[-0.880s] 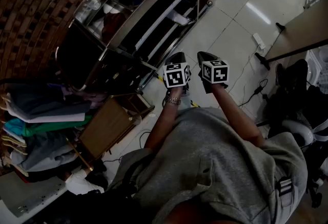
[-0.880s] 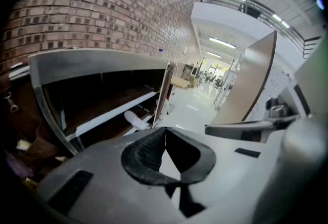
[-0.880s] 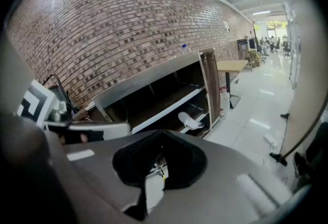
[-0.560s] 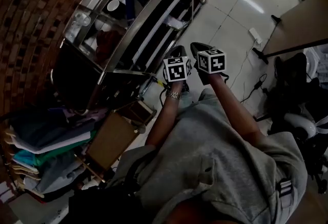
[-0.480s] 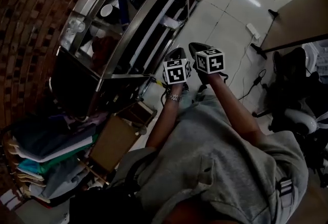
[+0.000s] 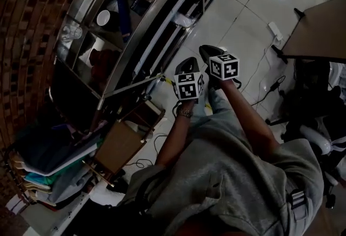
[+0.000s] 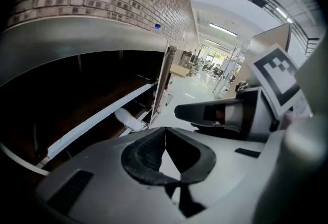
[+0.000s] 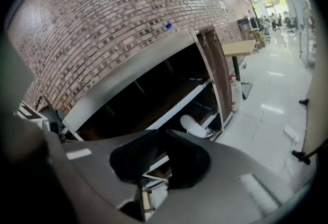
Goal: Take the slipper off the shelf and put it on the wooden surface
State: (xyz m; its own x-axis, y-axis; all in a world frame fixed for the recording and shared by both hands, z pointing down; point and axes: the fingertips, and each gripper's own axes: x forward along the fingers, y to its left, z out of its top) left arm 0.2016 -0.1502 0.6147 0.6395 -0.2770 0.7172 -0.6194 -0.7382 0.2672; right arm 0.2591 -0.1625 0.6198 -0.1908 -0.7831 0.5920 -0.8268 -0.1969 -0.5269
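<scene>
A white slipper (image 6: 183, 20) lies on a low shelf of the metal shelf unit (image 6: 138, 24). It also shows as a pale shape in the left gripper view (image 7: 129, 119) and the right gripper view (image 8: 193, 125). Both grippers hang side by side over the floor in front of the shelf, well short of the slipper. My left gripper (image 6: 187, 63) is shut with nothing in it, its jaw tips meeting (image 7: 164, 130). My right gripper (image 6: 208, 52) is also shut and empty (image 8: 163, 134). The right gripper (image 7: 220, 113) shows beside the left one.
Cups and small items stand on the upper shelves (image 6: 102, 16). Folded clothes (image 6: 48, 164) and a brown box (image 6: 120, 146) sit at the lower left. A brown table (image 6: 319, 29) and cables (image 6: 270, 86) are on the tiled floor at the right.
The head view has swung, so more of the shelf unit's upper levels shows. Both grippers stay close together and shut; the left one sits slightly lower in the picture.
</scene>
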